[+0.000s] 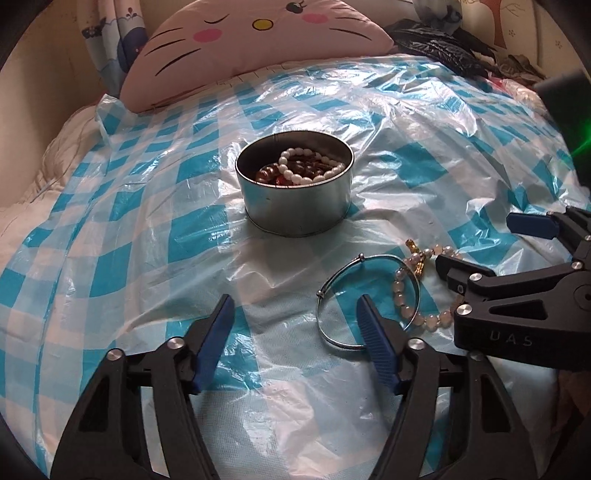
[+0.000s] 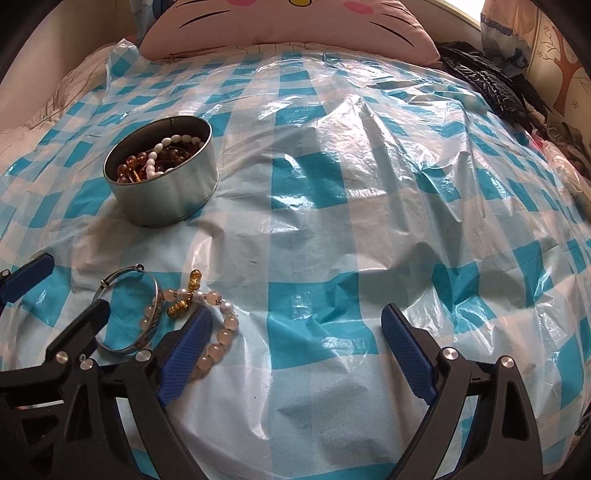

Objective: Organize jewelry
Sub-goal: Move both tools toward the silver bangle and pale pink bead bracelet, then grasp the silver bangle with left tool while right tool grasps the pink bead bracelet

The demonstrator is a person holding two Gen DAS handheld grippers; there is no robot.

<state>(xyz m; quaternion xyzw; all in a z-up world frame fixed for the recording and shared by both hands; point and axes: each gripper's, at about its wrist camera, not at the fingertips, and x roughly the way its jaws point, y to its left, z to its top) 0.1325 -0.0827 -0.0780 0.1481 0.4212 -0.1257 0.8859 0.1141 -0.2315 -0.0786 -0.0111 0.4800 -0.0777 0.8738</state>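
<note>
A round metal tin [image 1: 295, 206] [image 2: 166, 199] holds bead bracelets, among them a white bead strand [image 1: 314, 168]. A silver bangle [image 1: 334, 339] [image 2: 122, 347] lies on the checked sheet in front of it, overlapped by a pale pink bead bracelet with gold beads [image 1: 417, 291] [image 2: 218, 339]. My left gripper [image 1: 295, 328] is open and empty, its right finger over the bangle. My right gripper [image 2: 295, 343] [image 1: 480, 243] is open and empty, its left finger beside the pink bracelet.
A blue and white checked plastic sheet [image 1: 147, 221] [image 2: 369, 184] covers the bed. A pink cat-face pillow [image 1: 240, 55] [image 2: 295, 29] lies at the back. Black clothing [image 1: 443, 48] [image 2: 484, 81] is piled at the back right.
</note>
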